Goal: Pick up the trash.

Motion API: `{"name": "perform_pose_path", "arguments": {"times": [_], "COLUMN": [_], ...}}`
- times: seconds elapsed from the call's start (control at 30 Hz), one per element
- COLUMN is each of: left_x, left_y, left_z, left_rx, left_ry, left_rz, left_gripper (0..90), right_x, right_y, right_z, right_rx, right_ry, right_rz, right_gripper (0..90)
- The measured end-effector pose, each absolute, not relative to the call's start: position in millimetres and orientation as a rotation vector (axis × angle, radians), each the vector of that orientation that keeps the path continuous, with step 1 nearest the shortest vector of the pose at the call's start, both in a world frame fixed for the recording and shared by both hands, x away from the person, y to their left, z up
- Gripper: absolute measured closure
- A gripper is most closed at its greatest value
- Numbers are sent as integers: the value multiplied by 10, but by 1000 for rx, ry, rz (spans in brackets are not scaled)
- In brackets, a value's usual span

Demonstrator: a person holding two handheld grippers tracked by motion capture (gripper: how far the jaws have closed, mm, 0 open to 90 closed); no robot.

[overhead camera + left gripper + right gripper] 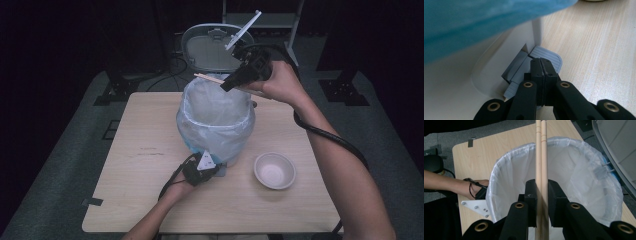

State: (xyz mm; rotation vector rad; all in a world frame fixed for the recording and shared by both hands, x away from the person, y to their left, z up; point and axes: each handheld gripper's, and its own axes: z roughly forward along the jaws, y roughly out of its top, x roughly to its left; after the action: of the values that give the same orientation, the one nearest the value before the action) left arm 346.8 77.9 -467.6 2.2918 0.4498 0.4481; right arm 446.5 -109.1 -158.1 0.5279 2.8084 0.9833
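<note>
Your right gripper [541, 195] clamped on a pair of chopsticks [541, 157] above the lined bin [216, 120], your left gripper [543, 67] fully closed, pressing the pedal [549, 56] at the bin's six o'clock, bowl [274, 170] at four o'clock on the bench [140, 200].

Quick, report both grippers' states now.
Left gripper: shut, pressing down on the bin's pedal, holding nothing.
Right gripper: shut on the chopsticks, above the open bin.
</note>
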Motion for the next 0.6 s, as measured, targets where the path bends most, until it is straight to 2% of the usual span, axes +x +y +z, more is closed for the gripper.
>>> {"name": "perform_pose_path", "arguments": {"times": [0.6], "left_x": [3473], "left_y": [785], "left_z": [-4676], "left_rx": [2290], "left_ry": [449], "left_rz": [443], "left_gripper": [900], "right_x": [4572], "right_y": [-888], "right_z": [-1687], "right_rx": [529], "right_ry": [2839], "right_rz": [913], "right_gripper": [785]}}
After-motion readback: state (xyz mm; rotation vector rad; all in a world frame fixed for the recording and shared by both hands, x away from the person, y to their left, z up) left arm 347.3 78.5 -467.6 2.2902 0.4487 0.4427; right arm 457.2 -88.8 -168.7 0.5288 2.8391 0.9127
